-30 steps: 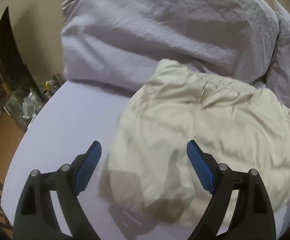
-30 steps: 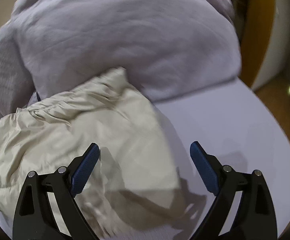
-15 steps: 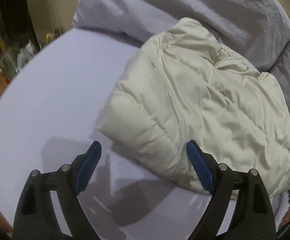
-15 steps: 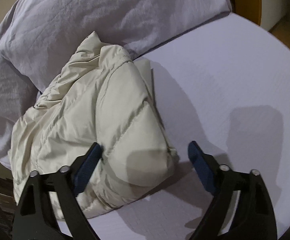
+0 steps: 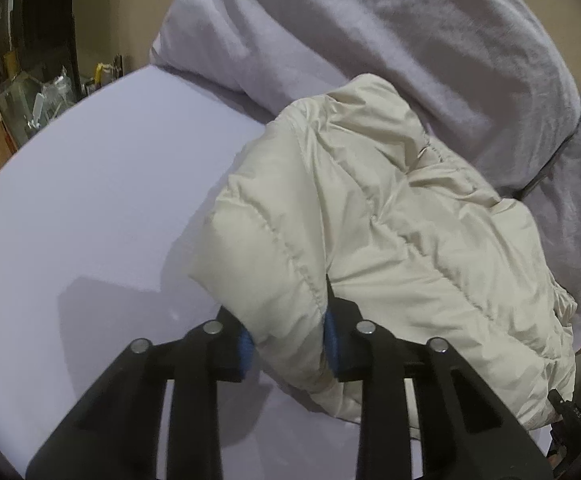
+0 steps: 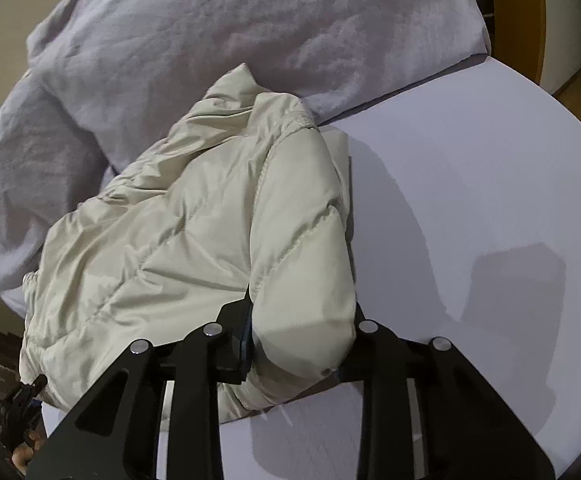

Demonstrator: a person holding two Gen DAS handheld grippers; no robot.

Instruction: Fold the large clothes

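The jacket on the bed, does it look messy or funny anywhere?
A bit messy: the jacket is bunched up and wrinkly, leaning against the grey blanket instead of lying flat on the sheet. Nothing looks torn or spilled.

Two matching black hand-held grippers

The left gripper (image 5: 288,342) and right gripper (image 6: 296,340) each have two matte black fingers built from slotted, angular links, joined by round silver rivets, with blue ribbed pads (image 5: 245,346) on the inner faces of the tips.
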